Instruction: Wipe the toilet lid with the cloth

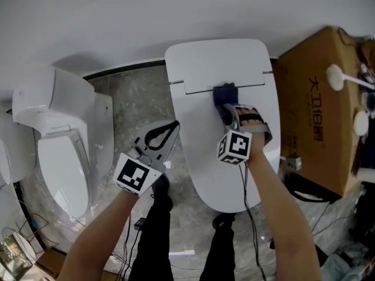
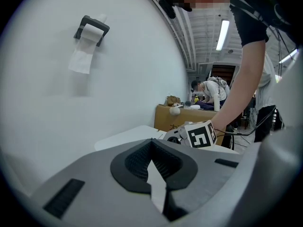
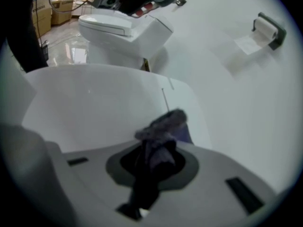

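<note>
As the person leans over the bowl, the left gripper (image 1: 170,130) hangs off the lid's left edge, over the floor, its jaws drawn together on nothing. The right gripper (image 1: 228,111) is the working one. It sits over the toilet lid (image 1: 202,157), with its jaws clamped on a dark bunched cloth (image 1: 224,93). The cloth's free end is pressed down at the back of the lid, right by the hinge seam.

From where I stand, the grip looks like the weak point. The jaws hold only a pinched fold, so a hard drag toward the front could pull the cloth loose or roll it under itself. That small wad would also leave wide strips unwiped. The seam just behind could catch the fabric if the stroke goes backward. A thin cable (image 1: 243,183) trails along the right forearm and could brush the wiped surface.

A cardboard box (image 1: 316,110) stands just beside the lid on the right, crowding any outward sweep of that arm. A second toilet (image 1: 58,157) stands to the left, apart from this one. Beyond the tank (image 1: 214,60) is a plain wall with a toilet-roll holder (image 3: 268,28) on it.
</note>
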Action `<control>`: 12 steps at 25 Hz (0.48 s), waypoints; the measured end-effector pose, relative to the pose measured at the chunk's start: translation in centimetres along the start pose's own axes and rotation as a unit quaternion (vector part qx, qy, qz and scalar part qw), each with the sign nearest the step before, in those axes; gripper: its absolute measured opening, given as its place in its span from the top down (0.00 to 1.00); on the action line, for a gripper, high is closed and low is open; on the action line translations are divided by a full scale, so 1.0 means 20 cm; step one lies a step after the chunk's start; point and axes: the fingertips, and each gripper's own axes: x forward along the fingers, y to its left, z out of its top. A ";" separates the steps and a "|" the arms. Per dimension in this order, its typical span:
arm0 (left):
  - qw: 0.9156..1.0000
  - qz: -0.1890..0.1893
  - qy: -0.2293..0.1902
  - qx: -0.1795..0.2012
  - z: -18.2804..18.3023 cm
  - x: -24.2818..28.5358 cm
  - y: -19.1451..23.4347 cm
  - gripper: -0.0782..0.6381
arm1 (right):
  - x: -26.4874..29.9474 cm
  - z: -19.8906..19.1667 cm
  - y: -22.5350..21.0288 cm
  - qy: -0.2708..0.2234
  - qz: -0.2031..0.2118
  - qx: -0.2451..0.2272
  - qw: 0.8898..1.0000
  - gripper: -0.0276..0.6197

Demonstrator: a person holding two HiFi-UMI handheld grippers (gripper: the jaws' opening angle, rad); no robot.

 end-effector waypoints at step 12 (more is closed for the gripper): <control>1.000 0.014 0.002 -0.003 -0.02 -0.10 0.07 0.86 | 0.01 0.22 0.04 -0.017 0.015 -0.003 1.000 0.85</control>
